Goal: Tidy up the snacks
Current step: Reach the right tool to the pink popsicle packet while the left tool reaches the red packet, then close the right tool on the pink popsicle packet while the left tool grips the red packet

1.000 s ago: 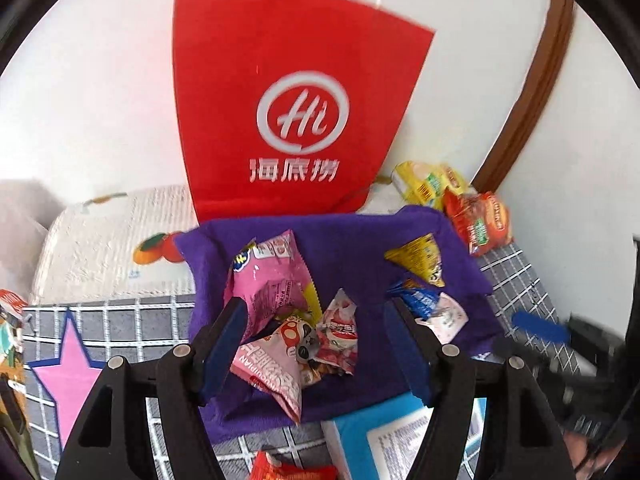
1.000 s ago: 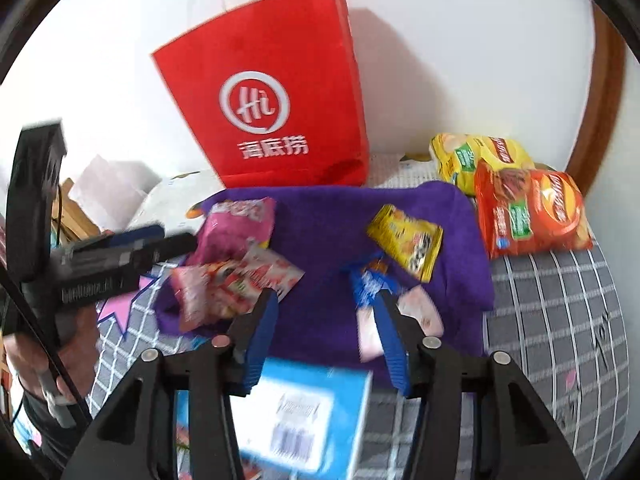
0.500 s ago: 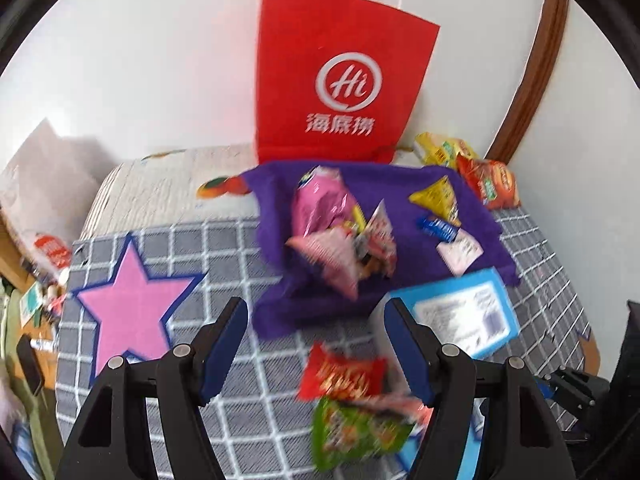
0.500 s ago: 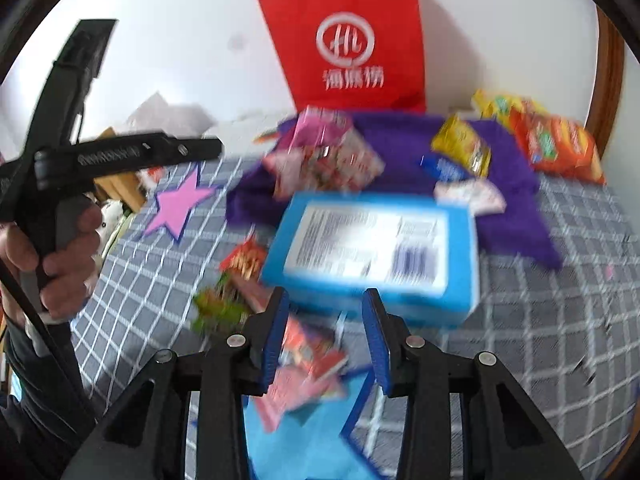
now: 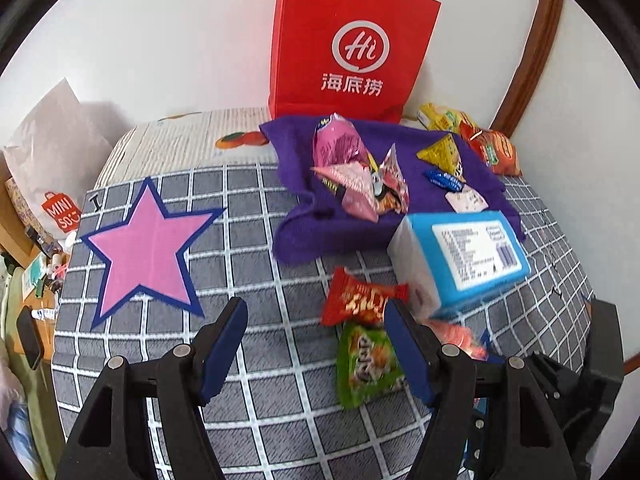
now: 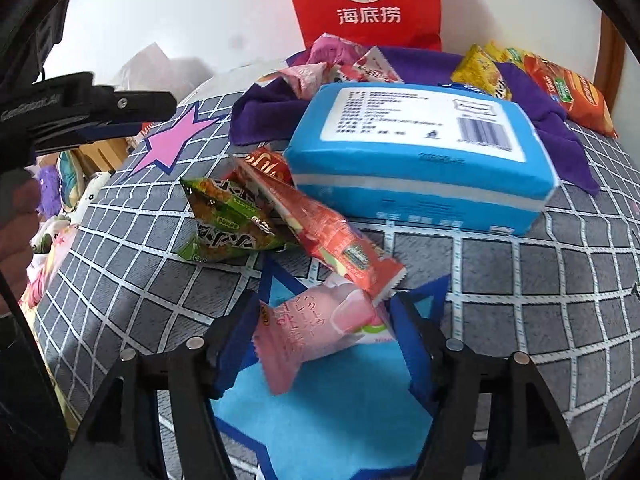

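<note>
Right tool (image 6: 324,332) opening, a glossy pink crinkled snack packet (image 6: 316,330) between its blue fingers, just in front of the boxy blue tissue pack (image 6: 420,148). Left tool (image 5: 316,344) apart, empty, over the checked quilt (image 5: 248,248) left of that pack.

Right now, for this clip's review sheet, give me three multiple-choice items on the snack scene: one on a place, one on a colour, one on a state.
1. Where does the blue box lie?
A. inside the red bag
B. on the grid-patterned cover, its far edge against the purple cloth
C. on the pink star

2. What colour is the bag standing against the wall?
A. red
B. green
C. yellow

3. What lies between the right gripper's fingers?
A. nothing
B. the green packet
C. a pink packet

Answers: 1 B, the box rests on the checked cover beside the purple cloth. 2 A, it is red with a white logo. 3 C, the pink packet lies there as the jaws open.
</note>
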{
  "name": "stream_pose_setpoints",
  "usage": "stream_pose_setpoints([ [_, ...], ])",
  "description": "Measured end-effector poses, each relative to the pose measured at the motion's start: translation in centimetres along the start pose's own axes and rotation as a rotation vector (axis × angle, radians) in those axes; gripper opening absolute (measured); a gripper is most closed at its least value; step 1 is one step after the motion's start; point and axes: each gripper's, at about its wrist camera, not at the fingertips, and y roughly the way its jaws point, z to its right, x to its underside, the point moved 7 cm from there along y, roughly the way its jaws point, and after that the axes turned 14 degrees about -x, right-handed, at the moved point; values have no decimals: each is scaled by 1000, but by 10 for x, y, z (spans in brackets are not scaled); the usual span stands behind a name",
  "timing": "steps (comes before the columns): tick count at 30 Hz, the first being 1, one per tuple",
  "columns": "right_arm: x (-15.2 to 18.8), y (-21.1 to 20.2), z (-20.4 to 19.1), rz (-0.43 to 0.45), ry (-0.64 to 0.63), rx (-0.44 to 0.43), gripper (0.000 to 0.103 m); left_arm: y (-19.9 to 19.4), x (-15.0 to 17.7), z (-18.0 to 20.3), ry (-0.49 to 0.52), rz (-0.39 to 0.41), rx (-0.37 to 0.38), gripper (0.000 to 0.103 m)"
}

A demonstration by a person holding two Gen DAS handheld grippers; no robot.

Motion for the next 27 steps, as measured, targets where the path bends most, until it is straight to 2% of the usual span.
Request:
stream_pose_setpoints([
  [4, 5, 1, -4, -15, -53, 9, 71, 6, 8, 0, -3, -15, -4, 69],
  [5, 7, 1, -6, -18, -68, 12, 67, 7, 9, 0, -6, -18, -3, 69],
  [6, 8, 0, -8, -20, -81, 7, 55, 9, 9, 0, -11, -20, -1, 69],
  [8, 11, -5, -8, -23, -79, -9, 40, 12, 9, 1, -19, -24, -1, 69],
  [10, 13, -12, -3, -15, -51, -20, 40, 17, 8, 3, -23, -27, 0, 69],
  [15, 14, -41, 25, 40, -14, 22, 40, 32, 4, 13, -8, -46, 2, 69],
  [20, 10, -65, 64, 105, 9, 119, 40, 49, 2, 37, 47, -72, 17, 69],
  [24, 14, -65, 89, 110, 35, 176, 40, 62, 4, 55, 95, -95, 54, 69],
  [27, 19, -61, 97, 119, 38, 185, 40, 72, 9, 64, 134, -114, 39, 69],
])
